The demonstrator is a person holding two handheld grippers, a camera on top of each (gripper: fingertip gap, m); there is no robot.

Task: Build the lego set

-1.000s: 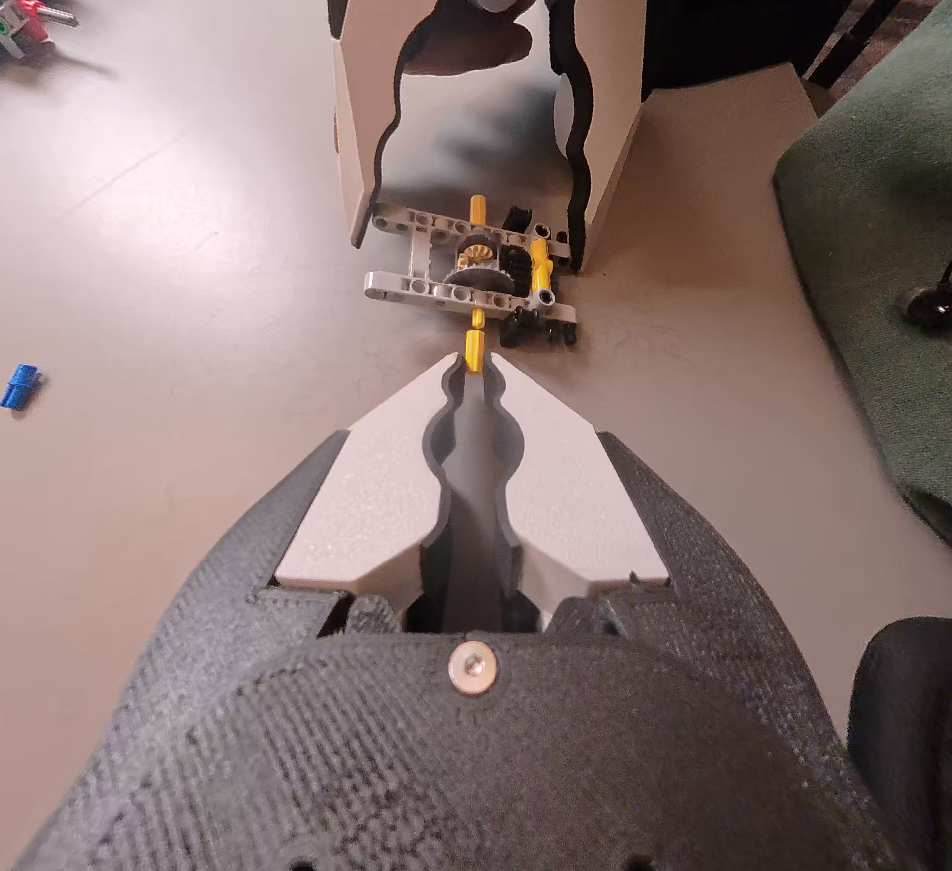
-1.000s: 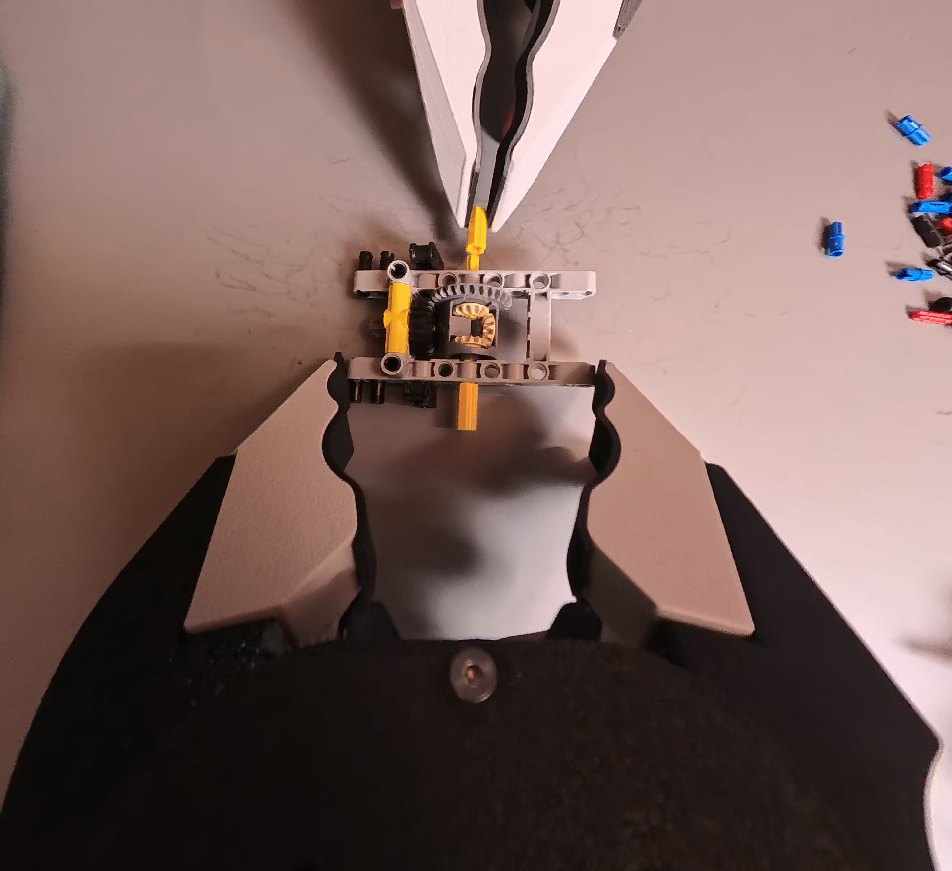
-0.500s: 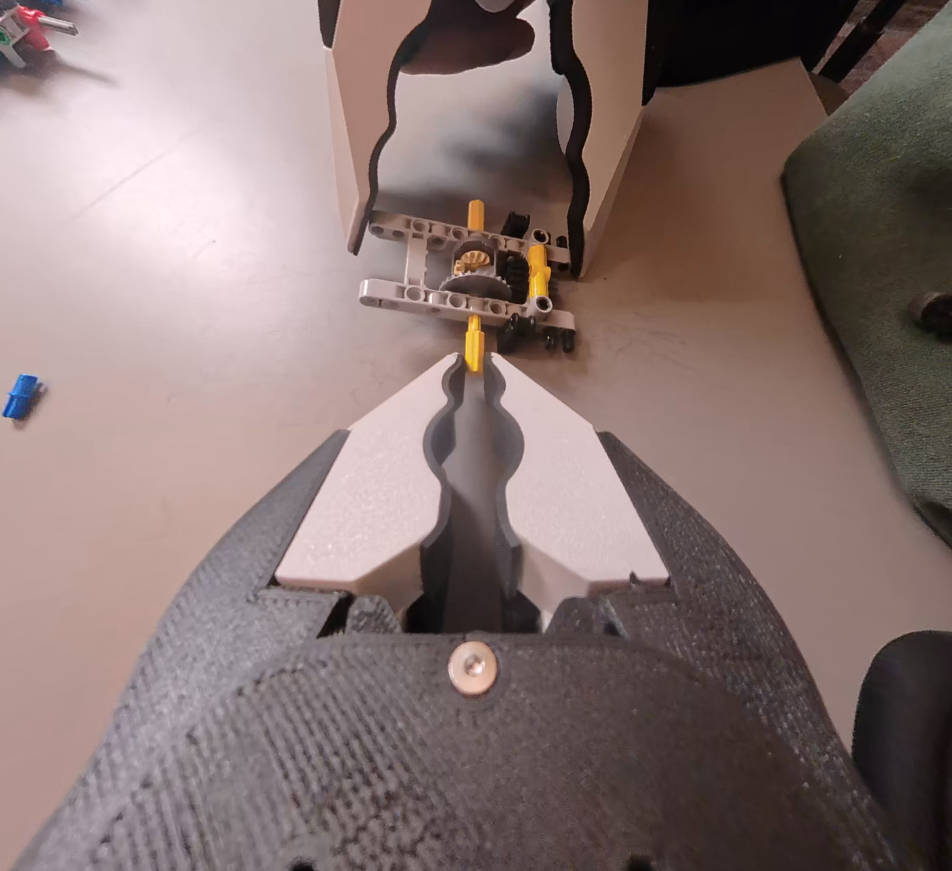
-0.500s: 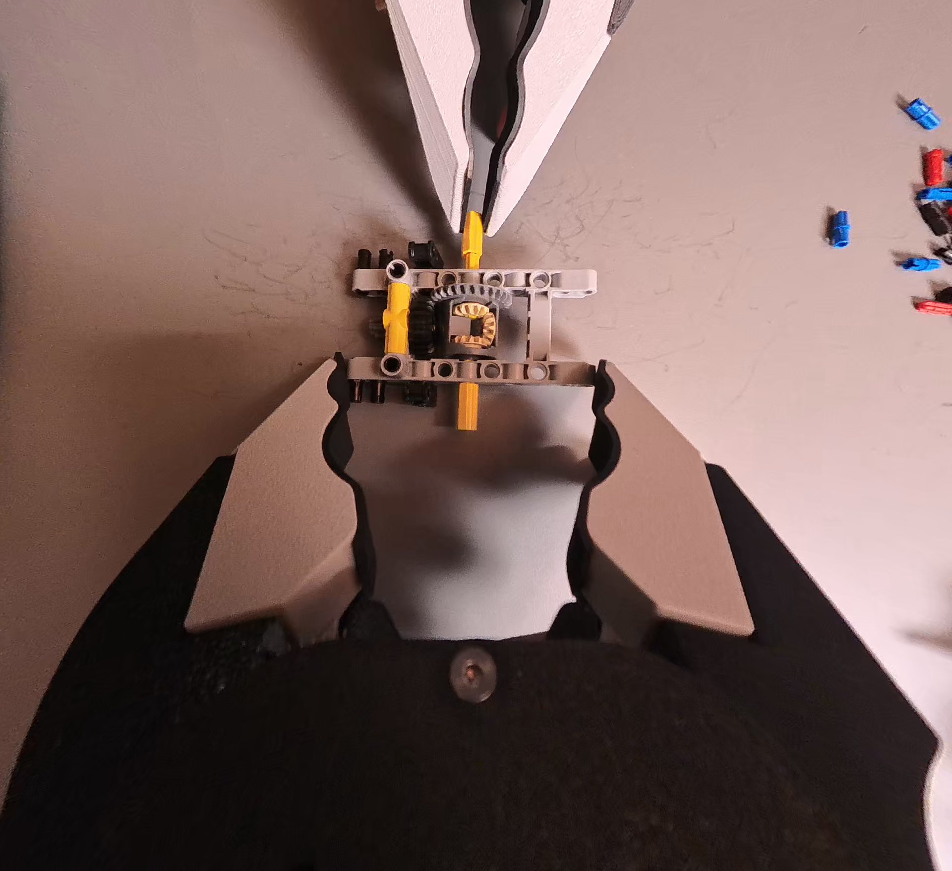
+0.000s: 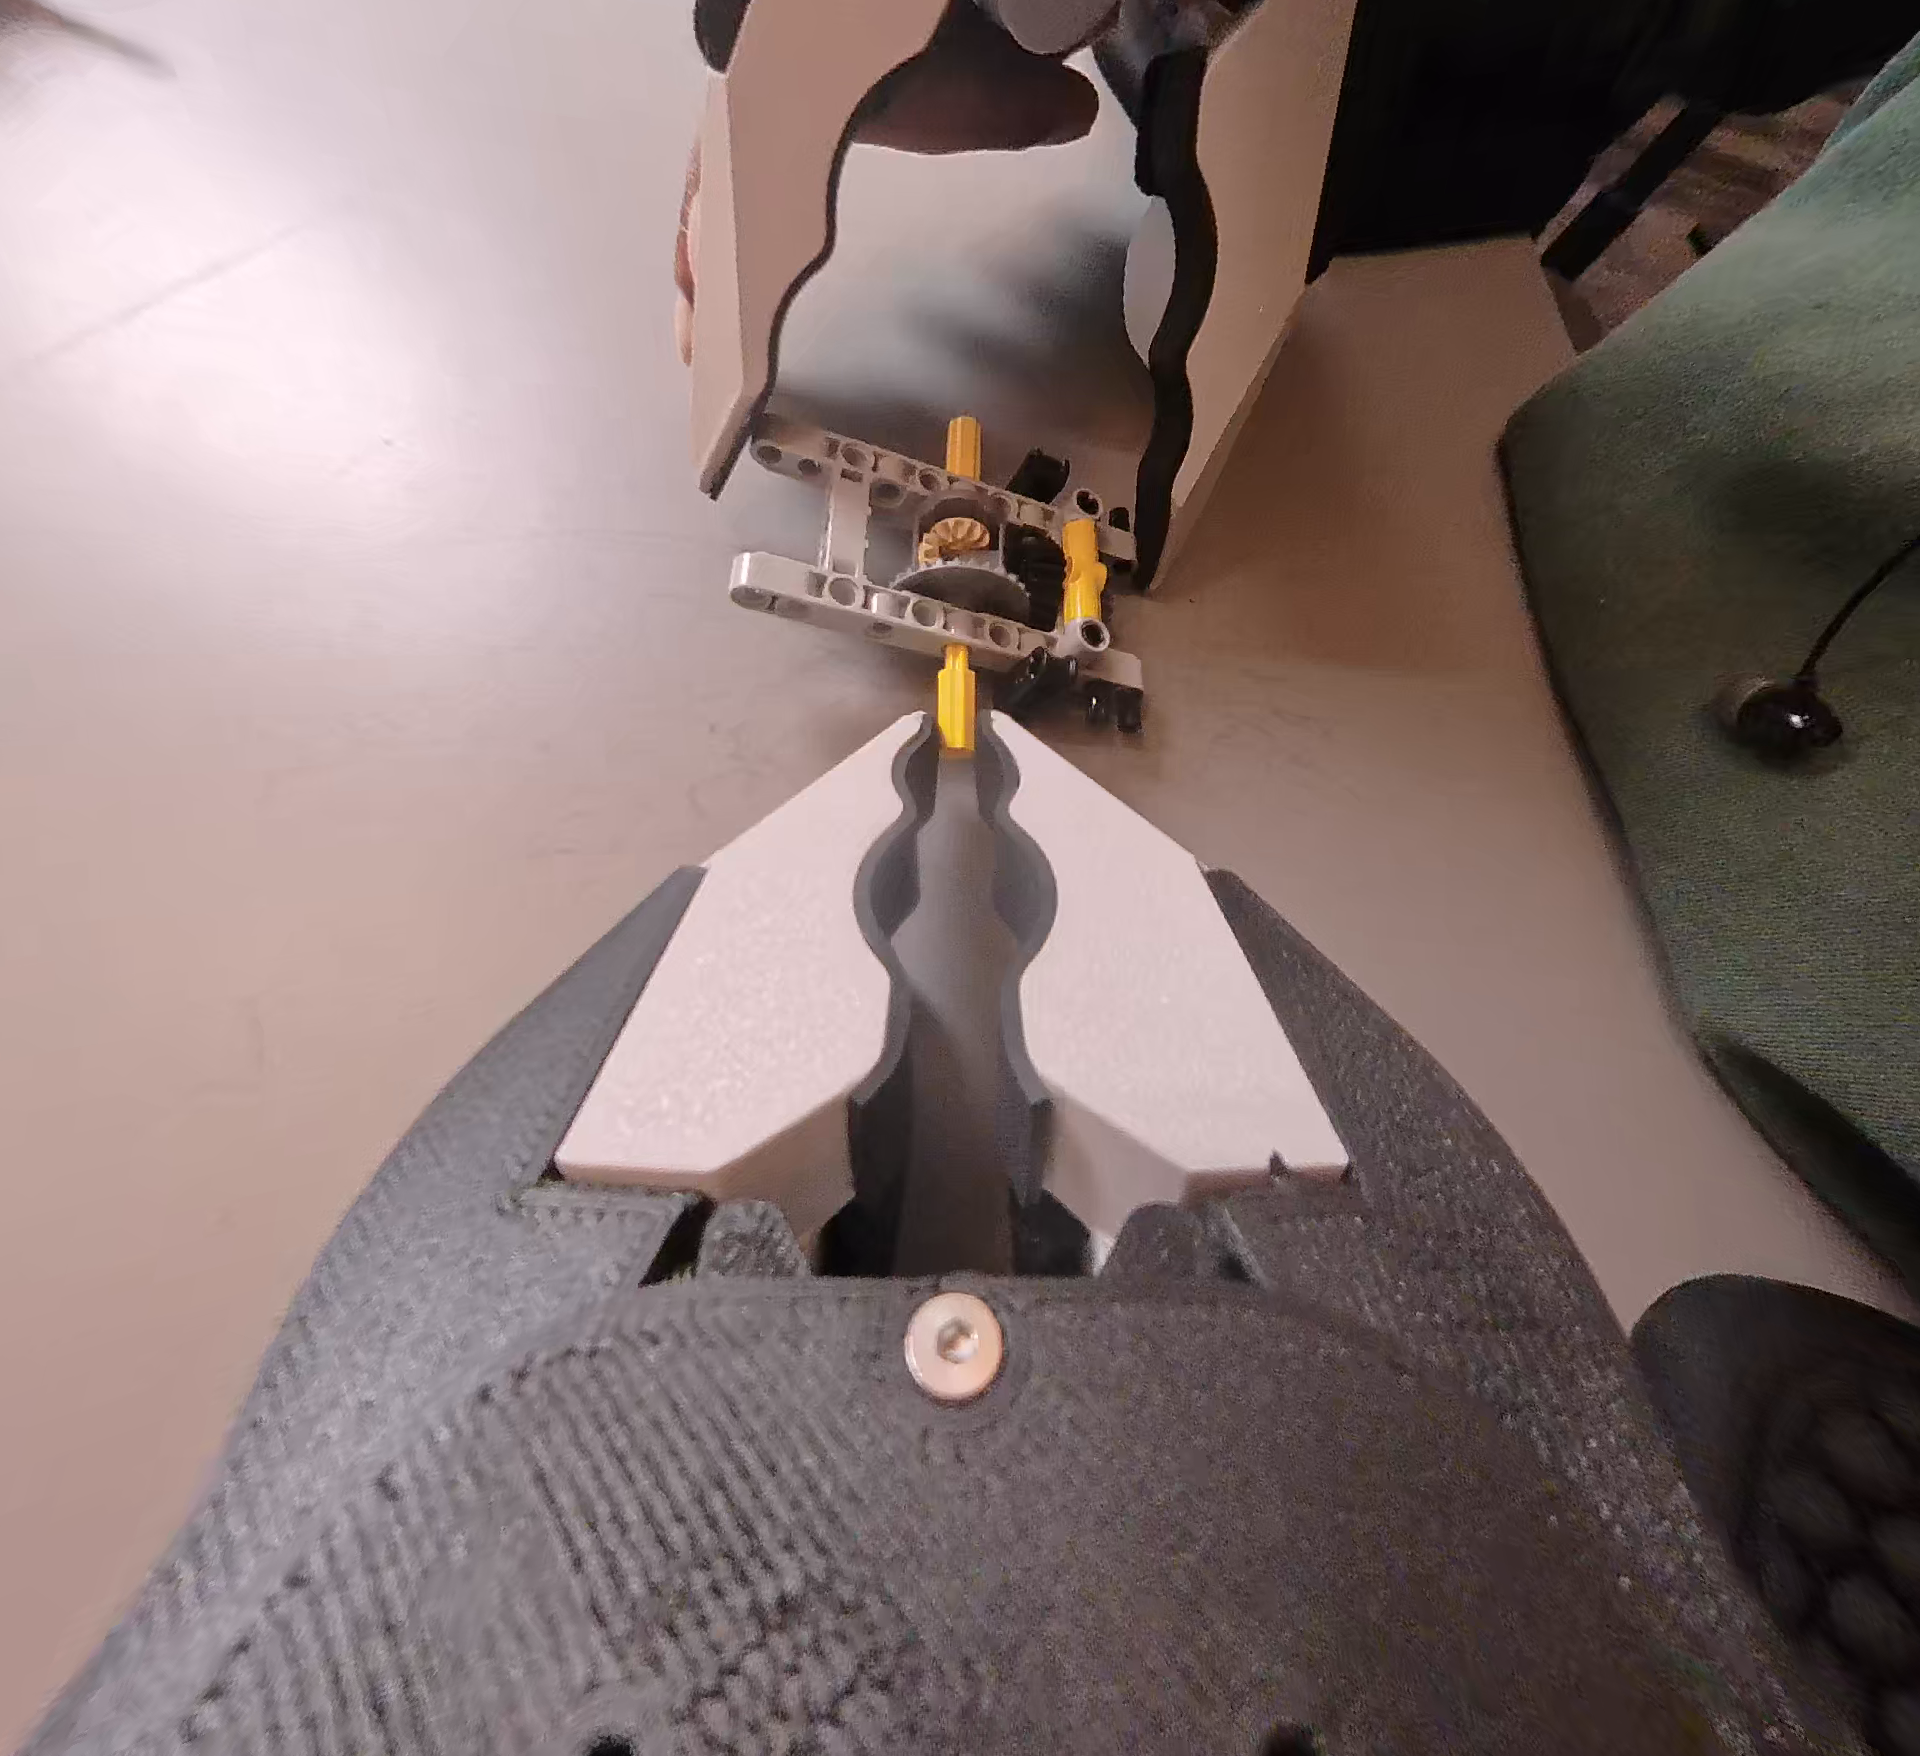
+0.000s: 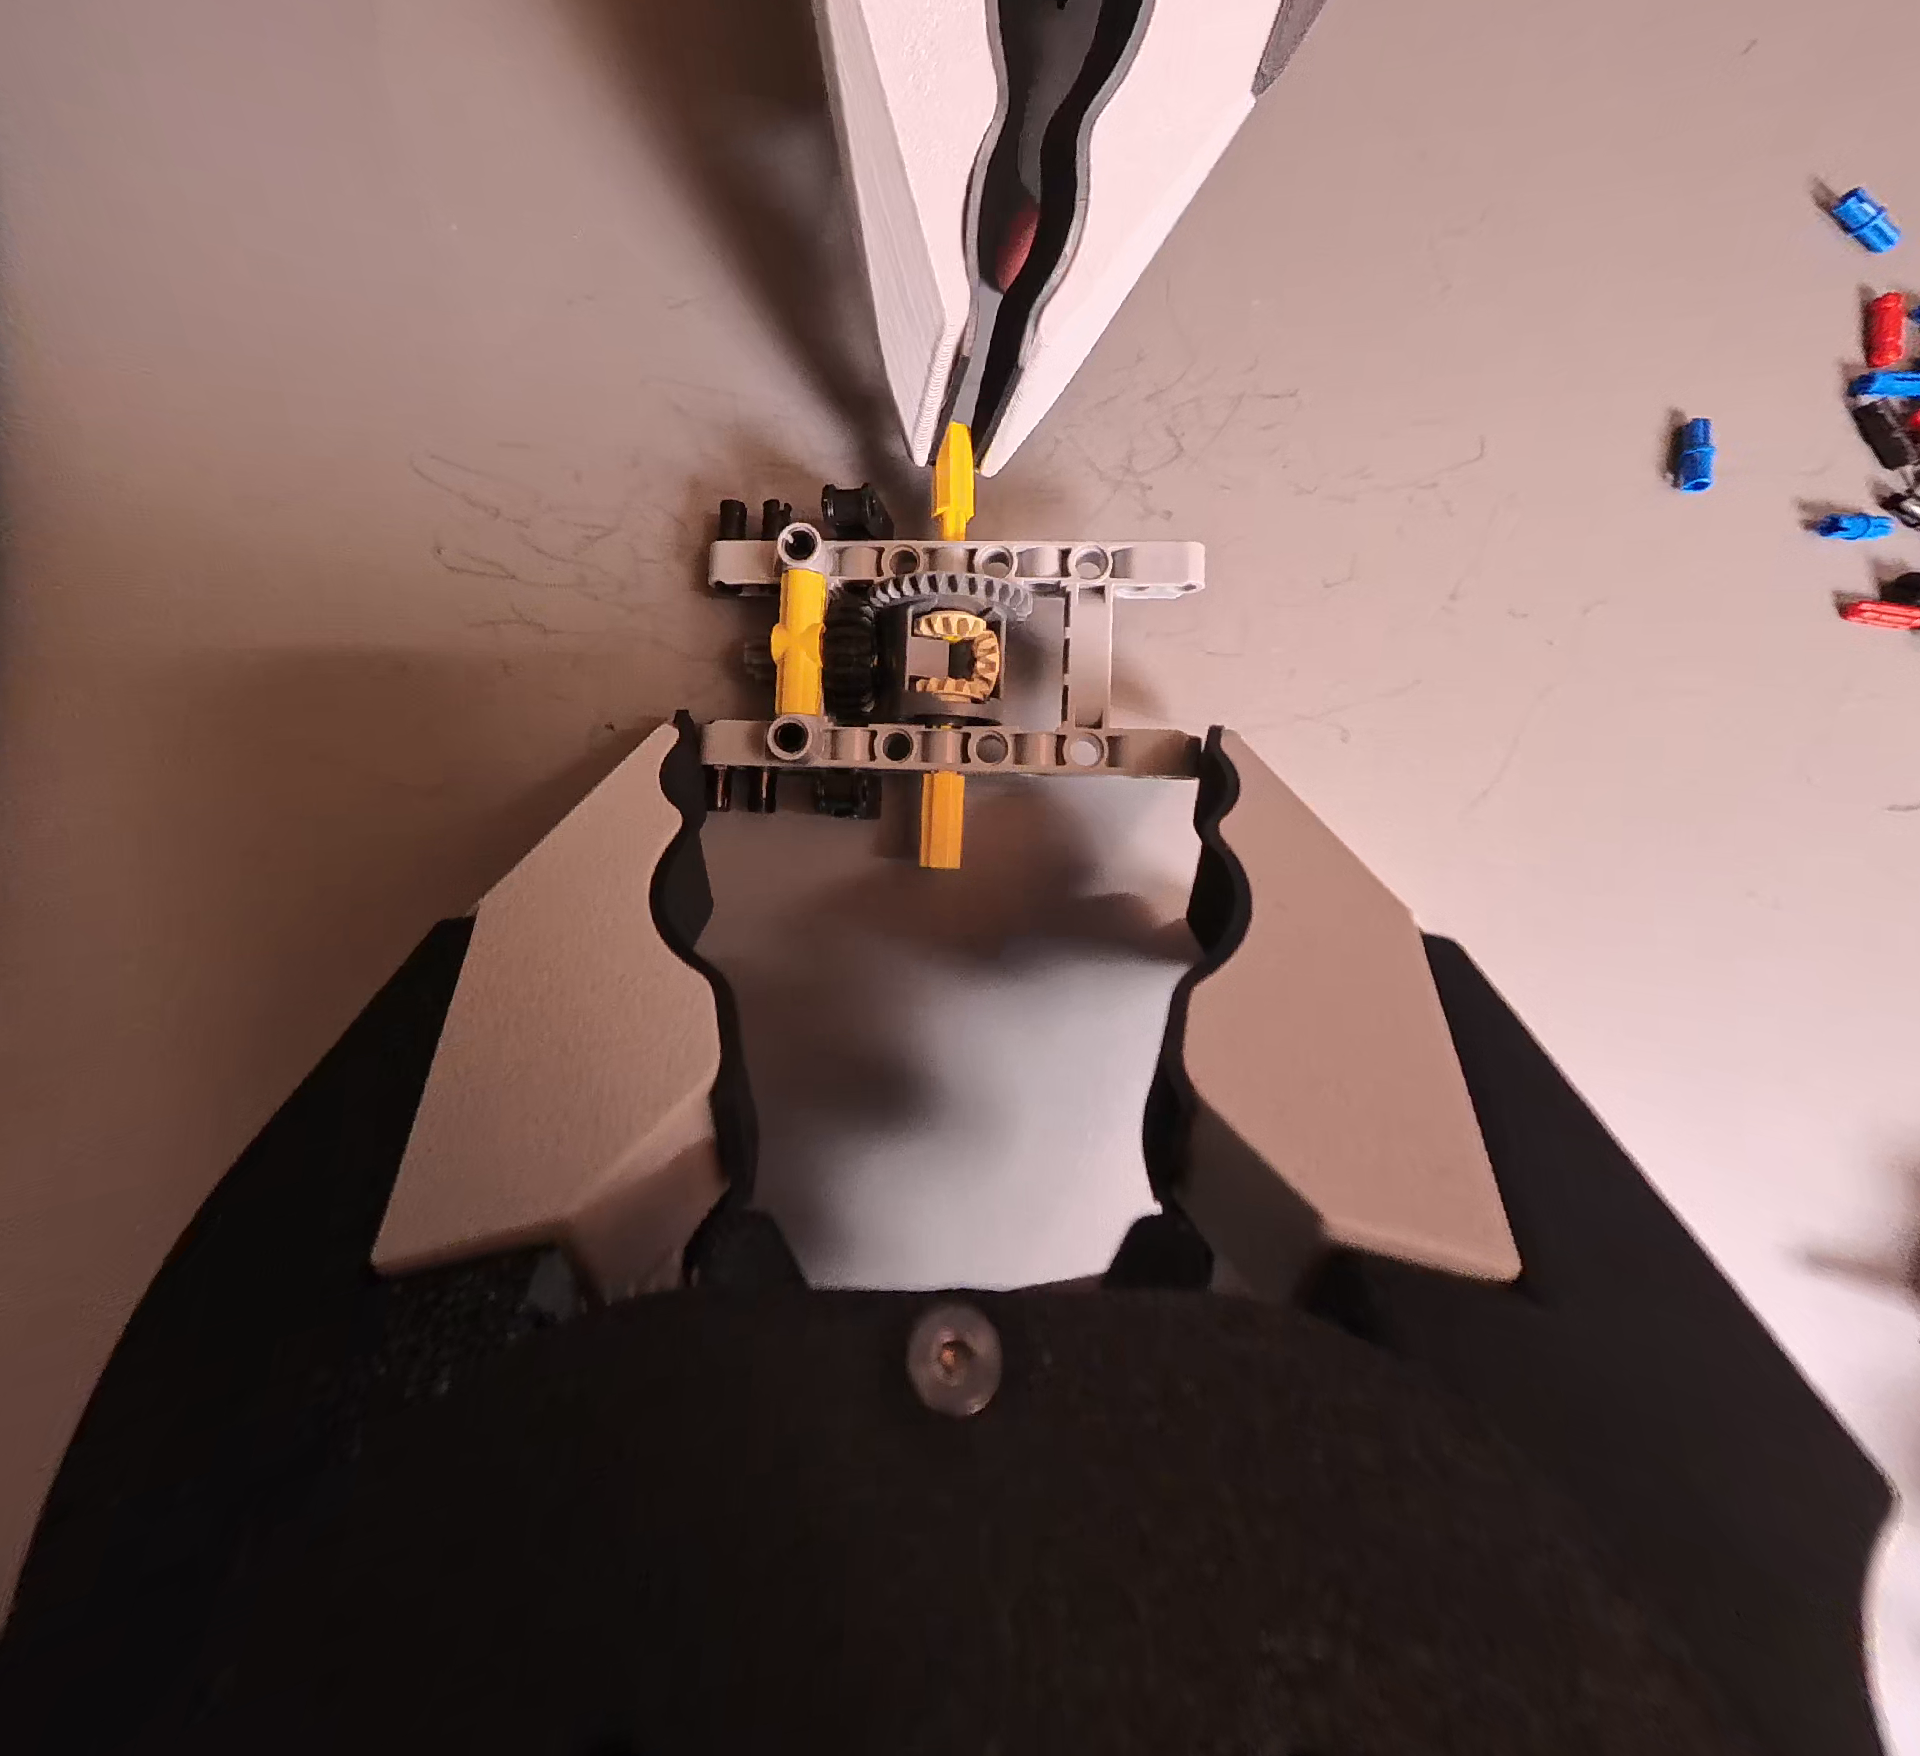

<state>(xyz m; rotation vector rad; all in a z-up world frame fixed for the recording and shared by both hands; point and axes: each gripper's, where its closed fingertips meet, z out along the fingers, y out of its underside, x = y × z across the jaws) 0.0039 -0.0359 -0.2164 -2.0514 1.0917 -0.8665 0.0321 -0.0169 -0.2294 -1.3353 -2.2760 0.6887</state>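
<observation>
A grey Technic frame (image 6: 1086, 641) with gears and yellow axles lies on the table; it also shows in the left wrist view (image 5: 847, 532). My right gripper (image 6: 945, 750) spans the frame's near beam, one fingertip pressed on each end. My left gripper (image 5: 954, 735) is shut on a yellow axle (image 5: 951, 693) whose far end sits in a hole of the opposite beam. In the right wrist view the left gripper (image 6: 954, 459) comes from the far side with that axle (image 6: 951, 496). A second yellow axle (image 6: 940, 818) sticks out toward the right gripper.
Loose blue pins (image 6: 1694, 470) and red and black pieces (image 6: 1881, 324) lie on the table at the right of the right wrist view. A green upholstered seat (image 5: 1714, 511) with a black cable end (image 5: 1782, 719) stands past the table edge (image 5: 1538, 272). About 5 cm separates my left fingertips from my right.
Both grips are unchanged. The left gripper and its axle have shifted slightly, and the frame sits a little more askew in the left wrist view.
</observation>
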